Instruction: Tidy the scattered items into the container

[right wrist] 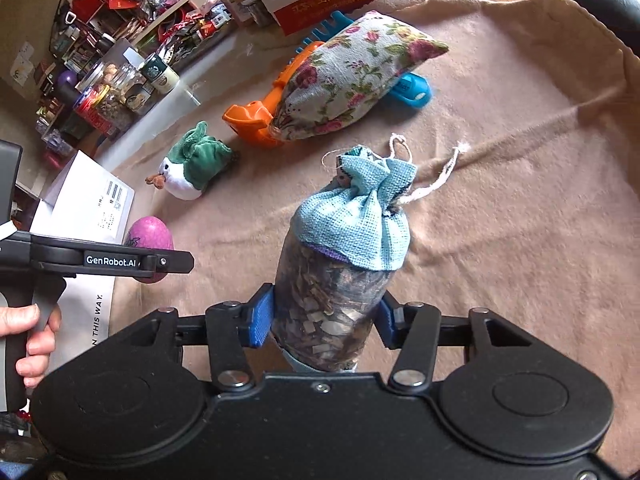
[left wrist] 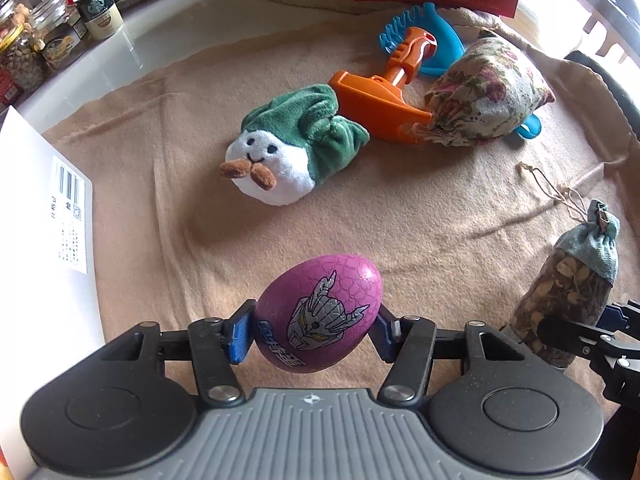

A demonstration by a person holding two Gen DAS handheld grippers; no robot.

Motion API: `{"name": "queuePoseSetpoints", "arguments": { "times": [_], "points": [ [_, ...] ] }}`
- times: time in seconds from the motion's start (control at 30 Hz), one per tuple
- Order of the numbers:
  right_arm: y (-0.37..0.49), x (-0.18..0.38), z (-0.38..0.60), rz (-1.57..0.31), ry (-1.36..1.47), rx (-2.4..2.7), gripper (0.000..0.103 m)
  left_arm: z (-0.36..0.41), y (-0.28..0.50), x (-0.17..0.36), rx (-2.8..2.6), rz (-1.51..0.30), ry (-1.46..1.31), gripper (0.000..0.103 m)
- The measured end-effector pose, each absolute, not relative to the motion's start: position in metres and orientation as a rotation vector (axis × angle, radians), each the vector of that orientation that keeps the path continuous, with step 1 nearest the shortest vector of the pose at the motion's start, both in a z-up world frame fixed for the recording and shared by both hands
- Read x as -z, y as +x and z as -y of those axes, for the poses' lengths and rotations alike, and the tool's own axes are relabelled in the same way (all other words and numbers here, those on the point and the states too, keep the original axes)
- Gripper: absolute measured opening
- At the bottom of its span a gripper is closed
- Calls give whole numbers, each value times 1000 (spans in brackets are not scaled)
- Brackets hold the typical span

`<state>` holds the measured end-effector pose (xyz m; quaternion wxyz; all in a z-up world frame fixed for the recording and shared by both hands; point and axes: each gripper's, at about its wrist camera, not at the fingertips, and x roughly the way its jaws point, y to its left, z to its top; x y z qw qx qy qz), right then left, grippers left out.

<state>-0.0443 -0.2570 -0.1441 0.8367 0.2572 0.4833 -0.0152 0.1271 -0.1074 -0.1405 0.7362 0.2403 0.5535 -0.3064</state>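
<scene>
The left tongs [left wrist: 316,334] are clamped on a purple egg [left wrist: 318,316]: both blue pads [left wrist: 240,334] press against its sides, and the egg hangs clear of the beige cloth [left wrist: 168,184] that covers the surface. The egg bears a printed grey helmeted figure and cracked-shell texture.

The right tongs [right wrist: 326,320] are clamped on a drawstring sachet [right wrist: 340,276]; the blue pads [right wrist: 262,318] bear on its clear lower section, which is filled with dried chips. The sachet's pale blue fabric top is gathered and tied with white cord. In the left wrist view the sachet shows at the right edge, well apart from the egg.

Items lying on the cloth:
- A plush toy [left wrist: 288,144] with a white face and green hood, near the centre.
- An orange plastic tool [left wrist: 384,92], just beside the plush toy.
- A floral fabric pouch [left wrist: 488,92], resting across the orange tool's end and on a blue plastic tool [left wrist: 424,40].

A white box [left wrist: 44,240] with a barcode label stands at the left edge of the cloth. A hand [right wrist: 34,340] grips the left device's handle in the right wrist view. Jars [left wrist: 36,40] stand beyond the cloth.
</scene>
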Motion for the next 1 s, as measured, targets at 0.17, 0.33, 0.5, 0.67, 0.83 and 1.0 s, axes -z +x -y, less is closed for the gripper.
{"name": "queuePoseSetpoints", "arguments": {
  "times": [0.17, 0.33, 0.5, 0.67, 0.83, 1.0],
  "points": [
    [-48, 145, 263, -1029, 575, 34, 52, 103, 128, 154, 727, -1360, 471, 58],
    [-46, 149, 262, -1025, 585, 55, 54, 102, 130, 157, 732, -1326, 486, 63],
    [-47, 154, 267, -1021, 625, 78, 62, 101, 132, 155, 750, -1325, 494, 68],
    [-50, 158, 268, -1020, 648, 83, 67, 91, 140, 129, 766, -1291, 456, 74],
    [-53, 161, 270, -1017, 667, 80, 67, 85, 138, 126, 755, -1344, 498, 79],
    [-54, 162, 273, -1010, 705, 85, 68, 86, 124, 138, 766, -1345, 601, 79]
  ]
}}
